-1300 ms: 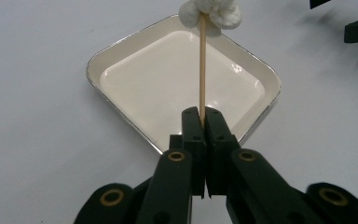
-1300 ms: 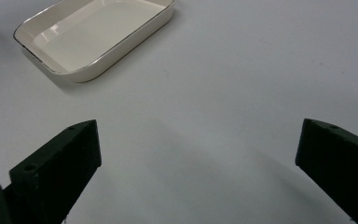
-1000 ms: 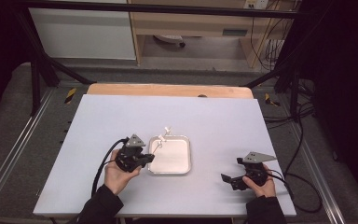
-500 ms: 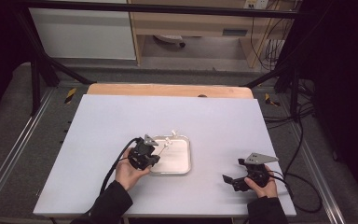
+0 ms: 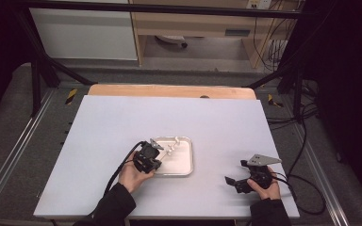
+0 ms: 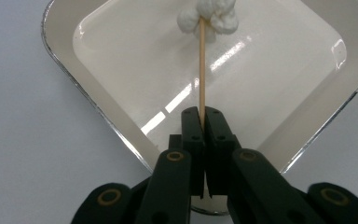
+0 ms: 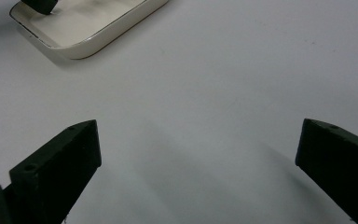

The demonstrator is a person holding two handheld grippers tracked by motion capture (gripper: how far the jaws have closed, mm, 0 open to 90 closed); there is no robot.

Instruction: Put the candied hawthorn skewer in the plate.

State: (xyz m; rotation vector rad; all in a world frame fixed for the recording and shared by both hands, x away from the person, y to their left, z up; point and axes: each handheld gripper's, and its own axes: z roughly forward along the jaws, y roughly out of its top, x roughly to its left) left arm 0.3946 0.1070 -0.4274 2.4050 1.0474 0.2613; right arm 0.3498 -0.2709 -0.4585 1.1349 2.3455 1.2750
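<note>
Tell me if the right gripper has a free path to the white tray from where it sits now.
Probably yes. The right gripper rests open on the table, with bare surface between it and the tray. The left gripper, shut on a skewer of white lumps, occupies the tray's far side.

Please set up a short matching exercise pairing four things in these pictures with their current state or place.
Things:
1. left tool
2. right tool
3. wooden skewer
4. white tray

States:
A. open above bare table
B. tipped with a white lump
C. lying on the table beneath the skewer
D. shut on the skewer

Pairs: 1-D, 2-A, 3-B, 4-C
</note>
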